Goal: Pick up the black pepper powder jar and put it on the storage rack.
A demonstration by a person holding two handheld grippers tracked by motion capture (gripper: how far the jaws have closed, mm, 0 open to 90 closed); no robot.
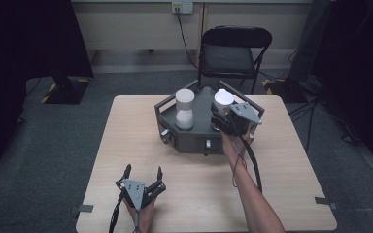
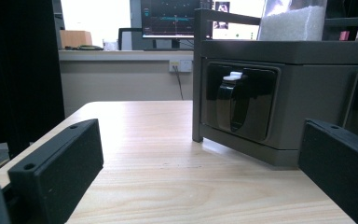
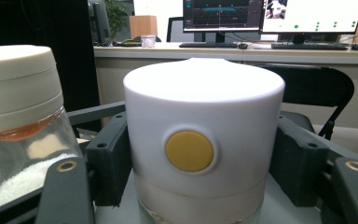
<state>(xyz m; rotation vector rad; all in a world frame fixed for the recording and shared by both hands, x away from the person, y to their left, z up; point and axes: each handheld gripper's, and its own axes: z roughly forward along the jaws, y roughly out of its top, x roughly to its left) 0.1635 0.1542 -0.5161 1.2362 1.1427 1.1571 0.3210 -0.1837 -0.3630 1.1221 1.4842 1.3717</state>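
Grey carpet lies under a pale wooden table (image 1: 141,145), and a black folding chair (image 1: 233,53) stands behind it. Black jaws of the right gripper (image 3: 200,154) press on both sides of a white round lid with a yellow dot (image 3: 204,126), pinching it. That lid sits on a clear glass jar at the right side of a dark grey tray box (image 1: 194,138). Just beside it, to the left, stands a second glass jar with a cream lid (image 1: 184,109) and white grains inside. Near the front edge of the table, the left gripper (image 1: 143,171) rests with its jaws spread wide apart and nothing between them.
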